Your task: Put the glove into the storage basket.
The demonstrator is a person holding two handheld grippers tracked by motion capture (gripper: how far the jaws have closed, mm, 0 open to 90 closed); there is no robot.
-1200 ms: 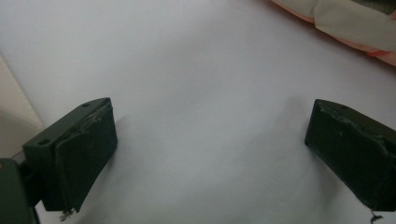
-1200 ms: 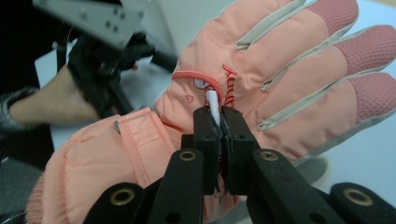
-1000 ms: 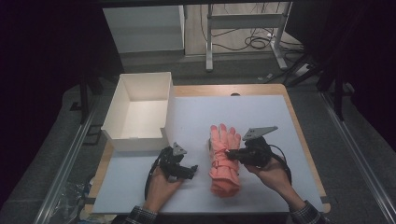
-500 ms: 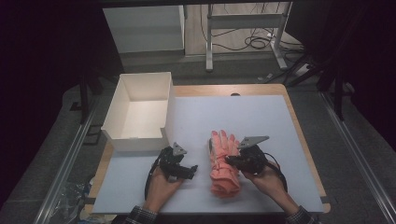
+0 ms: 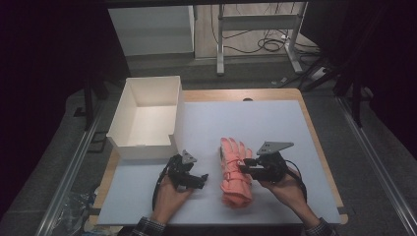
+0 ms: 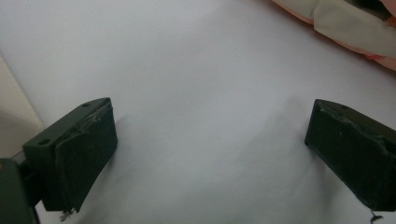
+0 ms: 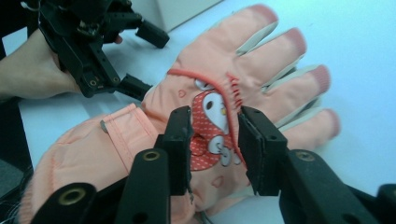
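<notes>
Right gripper (image 7: 215, 140): level over pink glove (image 5: 235, 172); jaws just opening, narrow gap, nothing gripped
Left gripper (image 5: 200, 178): low over table (image 5: 275, 118); jaws wide, empty

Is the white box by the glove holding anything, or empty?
Empty: the high view looks straight into the white box and shows only its bare floor. The glove lies outside on the table.

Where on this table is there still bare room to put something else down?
The far half of the white tabletop, between the white box and the right edge, is bare. So is the near strip in front of the pink glove. It is crowded mid-table, where the left hand-held gripper and right hand-held gripper flank the glove.
</notes>
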